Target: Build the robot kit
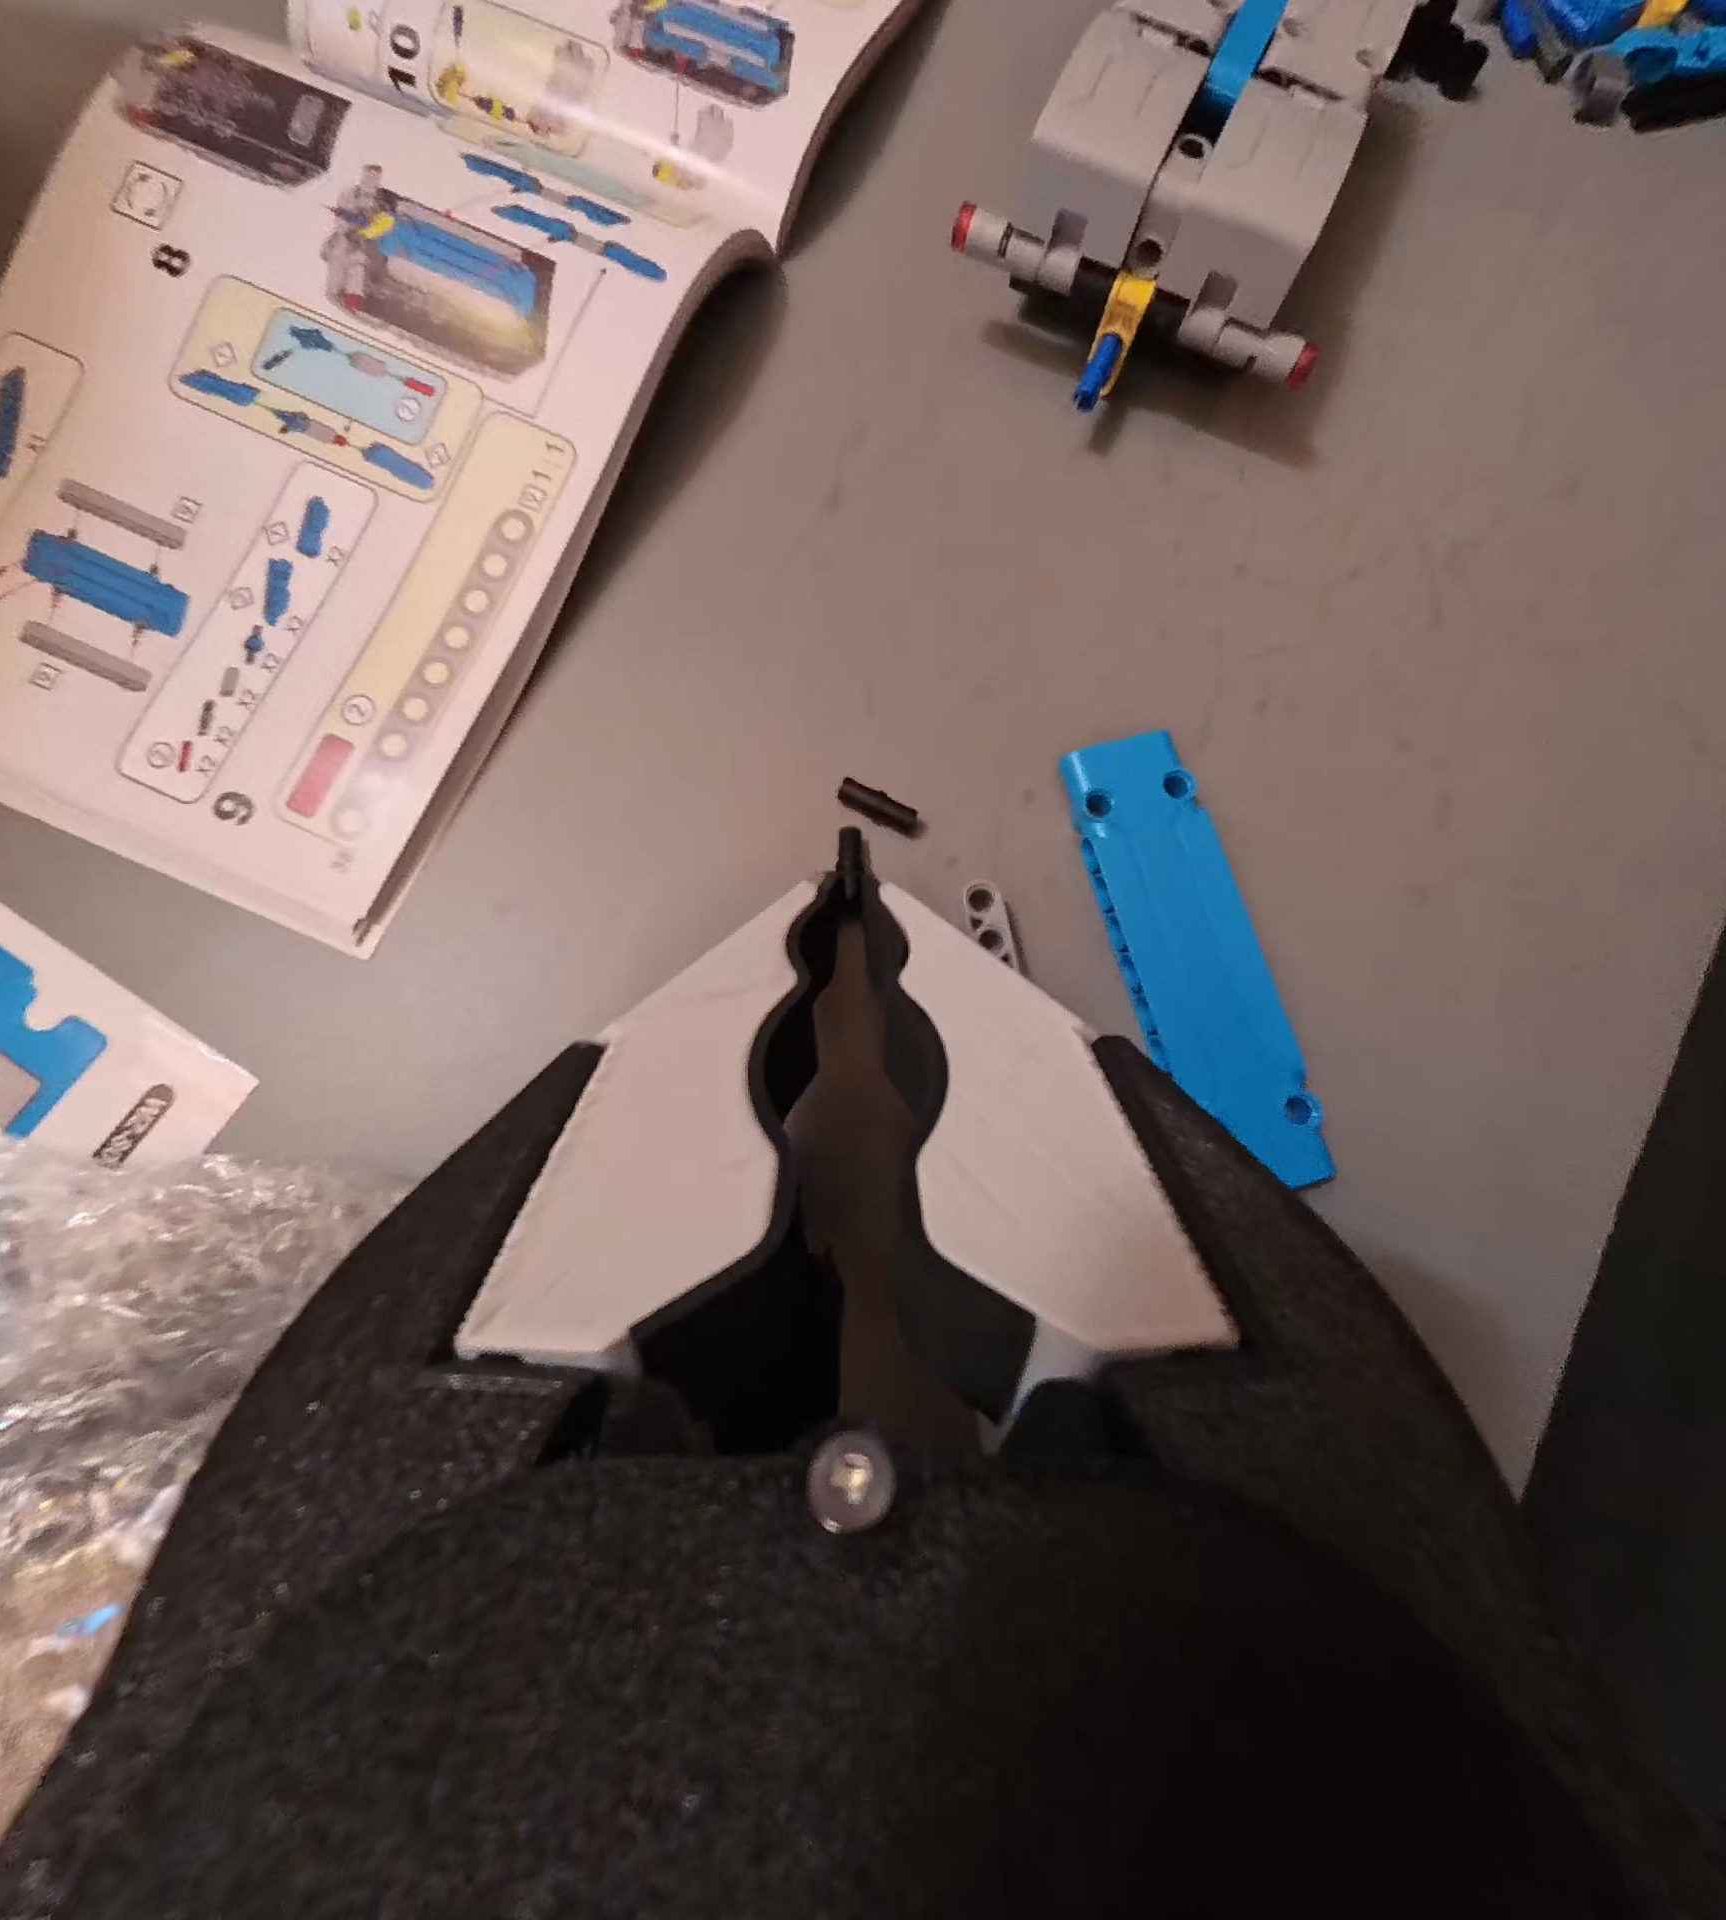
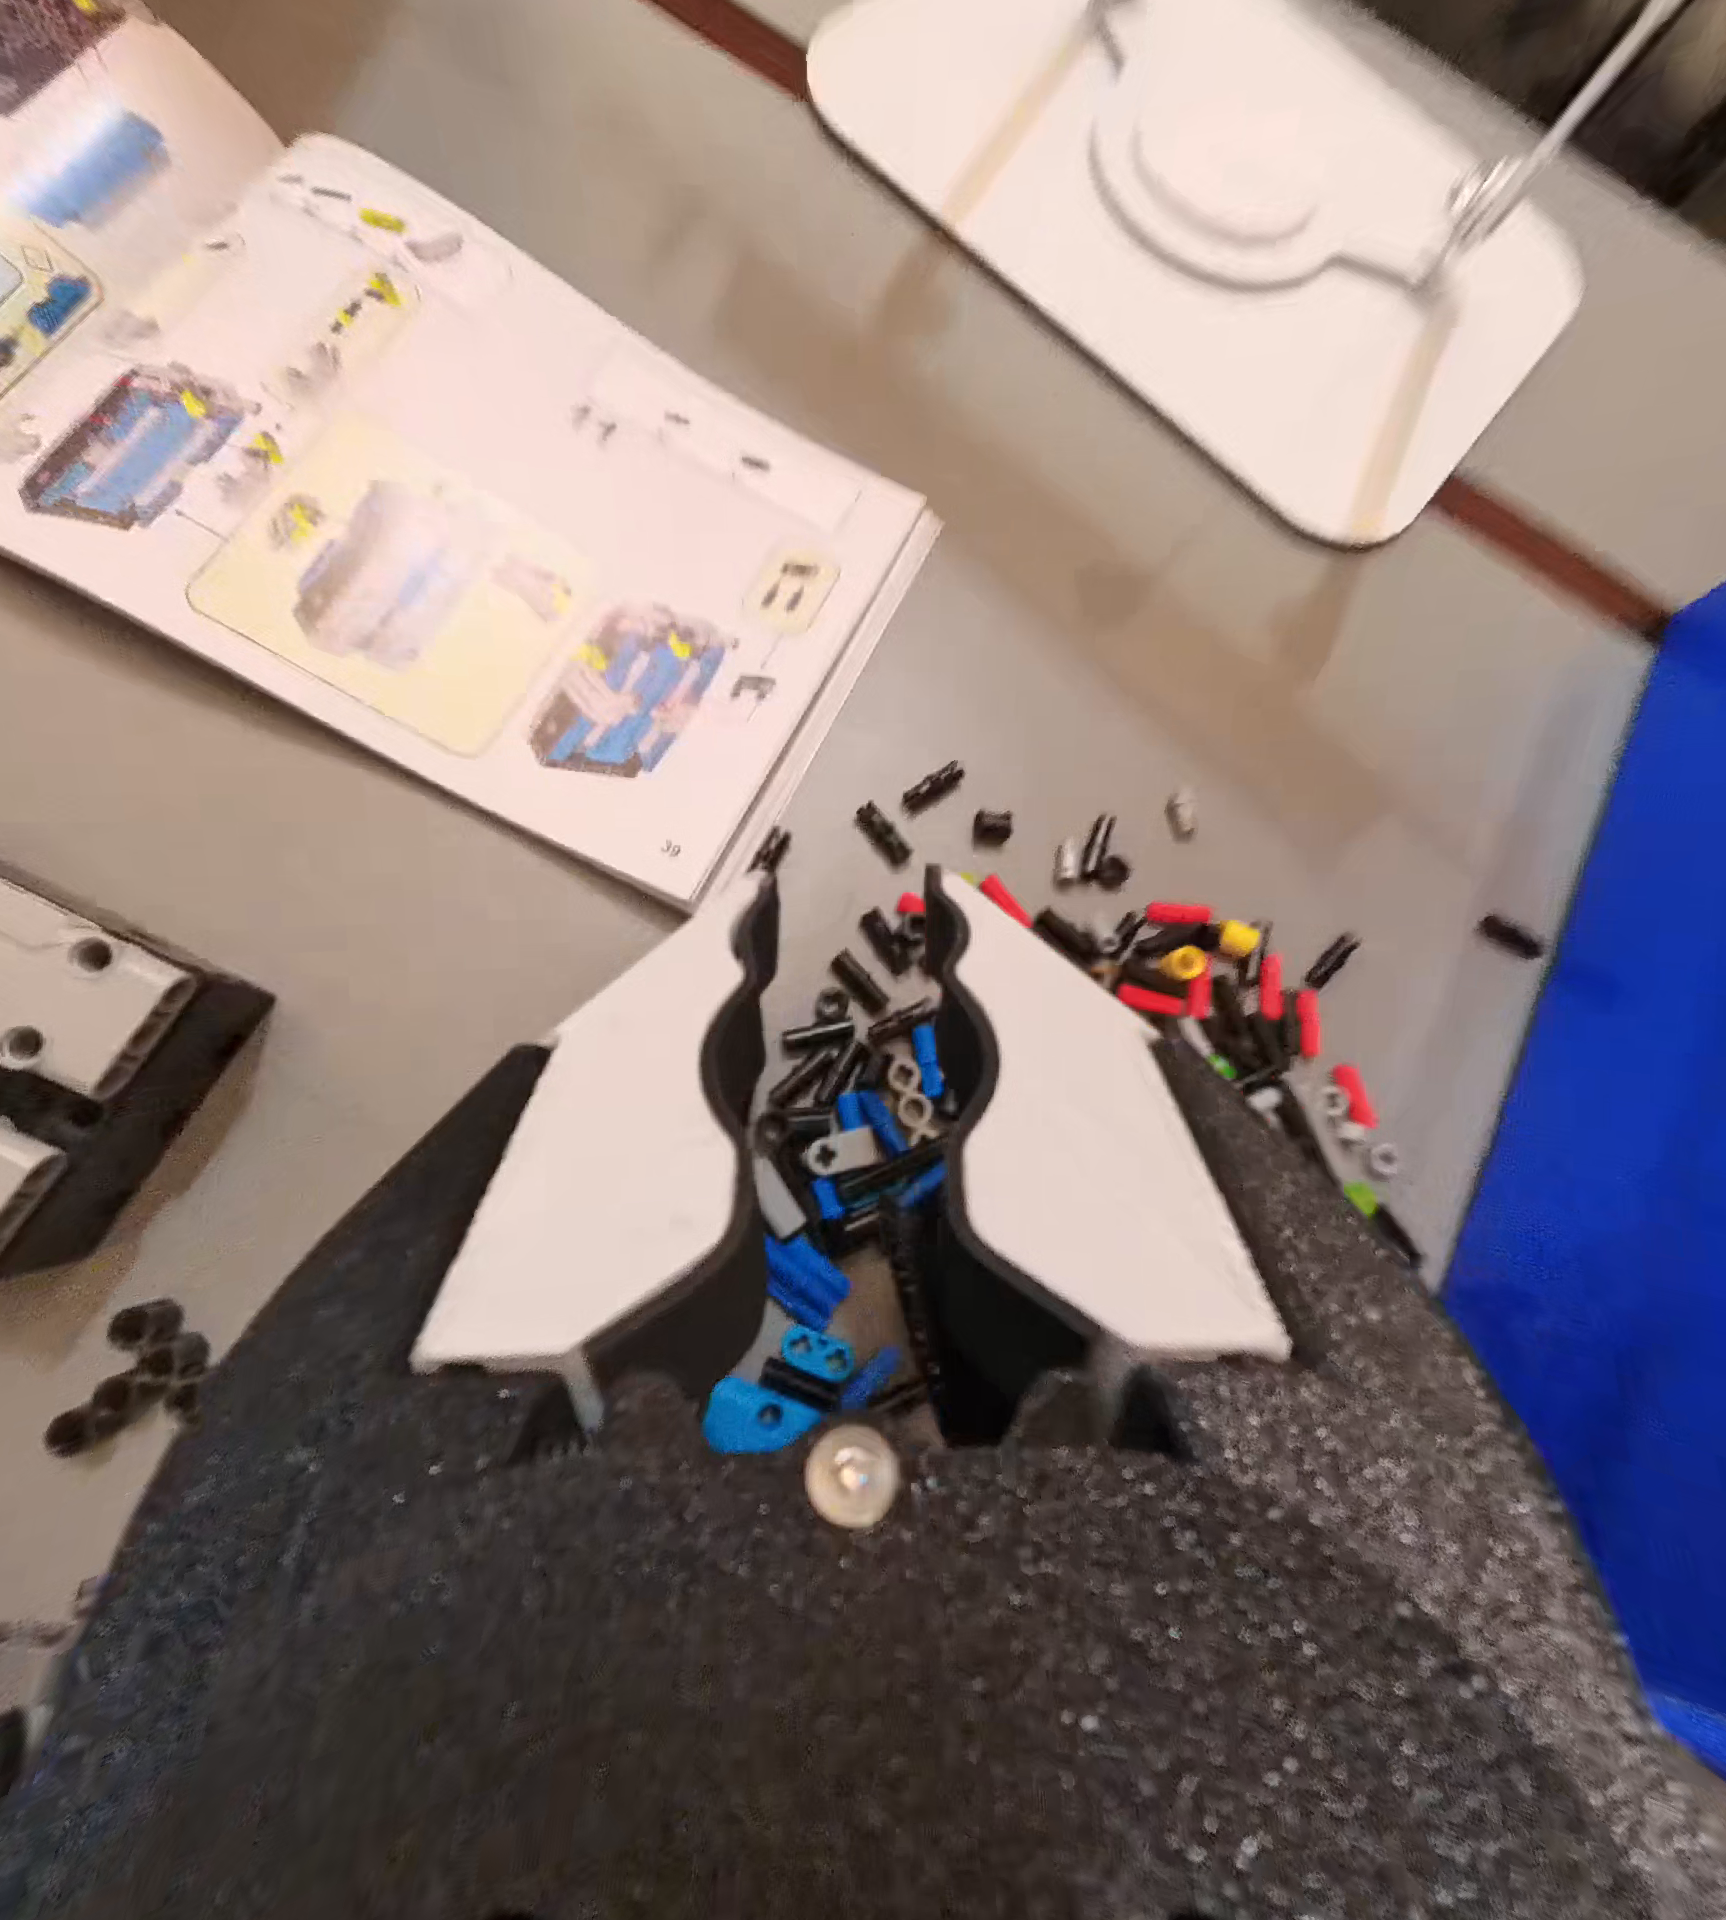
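2 tools in view. Left tool (image 1: pixel 851 883) pinches a small black pin (image 1: pixel 850 854) at its tips, above the grey bench (image 1: pixel 1254 571); a second black pin (image 1: pixel 878 804) lies just beyond, a blue panel (image 1: pixel 1191 956) to its right. Right tool (image 2: pixel 848 894) is spread over a pile of small pins (image 2: pixel 869 1101).

A hobby table (image 1: pixel 1254 582) indoors: open instruction booklet (image 1: pixel 339 436), scattered building-brick parts (image 2: pixel 1129 977).

Booklet (image 1: pixel 246 436), blue panel (image 1: pixel 1197 956), loose pins (image 2: pixel 1046 1029).
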{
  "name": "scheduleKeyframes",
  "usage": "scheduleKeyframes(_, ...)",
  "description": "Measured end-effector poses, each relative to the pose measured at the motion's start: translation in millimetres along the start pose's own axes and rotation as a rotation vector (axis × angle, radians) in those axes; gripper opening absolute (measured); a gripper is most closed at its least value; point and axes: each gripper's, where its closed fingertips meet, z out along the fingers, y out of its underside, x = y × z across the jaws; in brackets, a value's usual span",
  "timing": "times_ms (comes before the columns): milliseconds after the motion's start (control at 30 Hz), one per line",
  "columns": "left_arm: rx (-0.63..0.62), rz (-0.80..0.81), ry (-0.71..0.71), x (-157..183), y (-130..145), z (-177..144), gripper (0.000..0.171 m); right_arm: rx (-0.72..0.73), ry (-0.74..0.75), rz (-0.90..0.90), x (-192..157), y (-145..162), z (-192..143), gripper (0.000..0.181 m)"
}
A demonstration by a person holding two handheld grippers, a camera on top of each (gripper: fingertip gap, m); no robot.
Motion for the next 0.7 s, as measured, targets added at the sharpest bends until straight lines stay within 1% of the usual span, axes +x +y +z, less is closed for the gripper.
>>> scheduleKeyframes(67,0.002,-0.009,0.008,1,0,1,0.003,-0.025,-0.023,0.007,-3,6,8,0.026)
scheduleKeyframes(167,0.004,-0.020,0.023,2,0,1,0.005,-0.032,-0.028,-0.004,-3,6,19,0.022)
scheduleKeyframes(267,0.024,-0.057,0.065,7,-4,0,0.025,-0.058,-0.076,0.046,-7,7,29,0.018)
scheduleKeyframes(300,0.034,-0.061,0.064,7,-6,0,0.025,-0.051,-0.090,0.058,-8,6,30,0.013)
scheduleKeyframes(333,0.040,-0.063,0.064,6,-7,-1,0.026,-0.043,-0.102,0.068,-10,4,31,0.012)
scheduleKeyframes(400,0.068,-0.064,0.063,6,-11,-3,0.026,-0.038,-0.132,0.091,-15,4,31,0.011)
scheduleKeyframes(500,0.117,-0.067,0.051,5,-20,-8,0.026,-0.048,-0.132,0.108,-14,6,32,0.011)
scheduleKeyframes(667,0.175,-0.111,-0.017,-11,-29,-15,0.026,-0.060,-0.144,0.118,-14,10,34,0.009)
scheduleKeyframes(700,0.193,-0.134,-0.018,-13,-32,-16,0.027,-0.063,-0.160,0.105,-18,10,33,0.003)
